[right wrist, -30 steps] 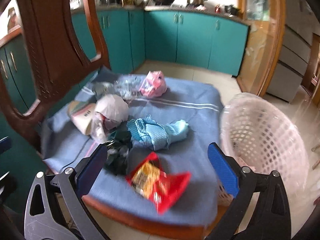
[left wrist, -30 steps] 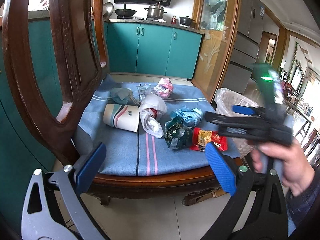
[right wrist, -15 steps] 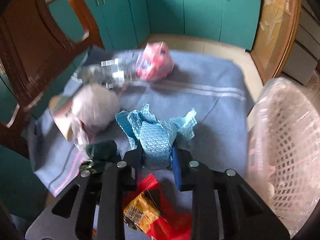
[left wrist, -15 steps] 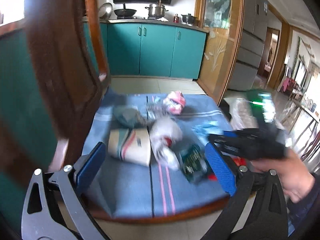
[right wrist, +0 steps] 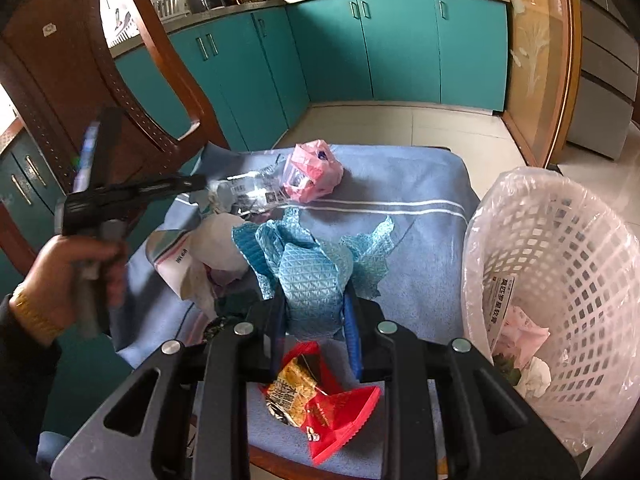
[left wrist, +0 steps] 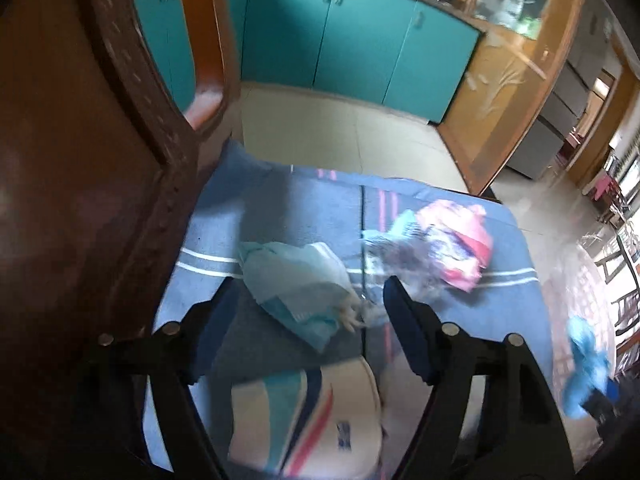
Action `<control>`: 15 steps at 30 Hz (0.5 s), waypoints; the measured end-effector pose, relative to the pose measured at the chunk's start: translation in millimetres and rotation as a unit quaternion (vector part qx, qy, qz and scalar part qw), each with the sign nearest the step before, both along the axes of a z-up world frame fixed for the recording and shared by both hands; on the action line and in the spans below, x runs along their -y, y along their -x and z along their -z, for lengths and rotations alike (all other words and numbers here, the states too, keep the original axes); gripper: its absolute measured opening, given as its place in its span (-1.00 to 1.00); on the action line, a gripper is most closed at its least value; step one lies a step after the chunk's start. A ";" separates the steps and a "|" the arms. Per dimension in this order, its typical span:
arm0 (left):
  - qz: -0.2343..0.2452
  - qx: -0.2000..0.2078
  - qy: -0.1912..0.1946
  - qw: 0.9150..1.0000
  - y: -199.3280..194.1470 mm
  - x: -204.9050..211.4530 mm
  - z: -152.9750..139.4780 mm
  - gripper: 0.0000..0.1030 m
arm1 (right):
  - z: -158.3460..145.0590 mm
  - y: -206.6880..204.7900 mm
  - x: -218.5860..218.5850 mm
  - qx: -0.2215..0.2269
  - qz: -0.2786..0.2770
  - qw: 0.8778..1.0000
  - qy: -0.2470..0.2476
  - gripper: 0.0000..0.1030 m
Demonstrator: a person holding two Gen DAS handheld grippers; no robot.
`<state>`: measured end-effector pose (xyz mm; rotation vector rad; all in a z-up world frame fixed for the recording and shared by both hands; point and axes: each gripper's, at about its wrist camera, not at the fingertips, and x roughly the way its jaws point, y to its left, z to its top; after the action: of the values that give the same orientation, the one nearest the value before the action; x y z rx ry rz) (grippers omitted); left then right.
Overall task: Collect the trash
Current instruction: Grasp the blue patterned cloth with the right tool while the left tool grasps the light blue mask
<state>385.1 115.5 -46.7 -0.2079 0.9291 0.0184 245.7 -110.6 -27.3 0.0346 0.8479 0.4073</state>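
My right gripper [right wrist: 316, 312] has black arms, silver screws and blue pads [right wrist: 353, 330]; my left hand [right wrist: 76, 268] wears a gold wristband [right wrist: 32, 316] below a dark sleeve [right wrist: 20, 392].

A grey-blue cloth [right wrist: 404, 184] with thin white stripes, and pink stripes seen from the left camera, covers a dark reddish-brown wooden chair [right wrist: 60, 80]. On it lie a light blue crumpled wipe [right wrist: 312, 264] with a raised diamond pattern, a pink plastic bag [right wrist: 314, 172], a red and yellow snack wrapper [right wrist: 320, 400], and a cream paper cup [left wrist: 304, 416] banded in teal, navy and red. The basket [right wrist: 580, 264] is white lattice. The cabinets [right wrist: 400, 44] are teal, the floor pale beige.
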 end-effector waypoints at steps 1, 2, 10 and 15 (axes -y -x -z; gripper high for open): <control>-0.003 -0.019 0.007 1.000 -9.2 -2.0 8.9 -0.04 | -2.1 1.1 -0.5 0.002 -0.002 1.000 -0.001 -0.50; -0.008 -0.026 0.010 1.000 -13.0 -4.1 13.5 -0.22 | -4.2 2.6 -1.4 0.005 -0.005 1.000 -0.001 -0.50; 0.016 0.078 0.004 0.997 49.8 1.3 -39.1 -0.96 | -12.0 13.2 -5.2 0.019 -0.012 1.000 0.002 -0.51; 0.050 0.178 -0.012 0.983 152.0 24.2 -100.5 -0.96 | -25.0 30.9 -7.0 0.042 -0.017 0.999 -0.008 -0.50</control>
<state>233.1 91.3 53.8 -0.1359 0.5807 -0.0984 214.8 -103.6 -2.3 0.0171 0.7628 0.4452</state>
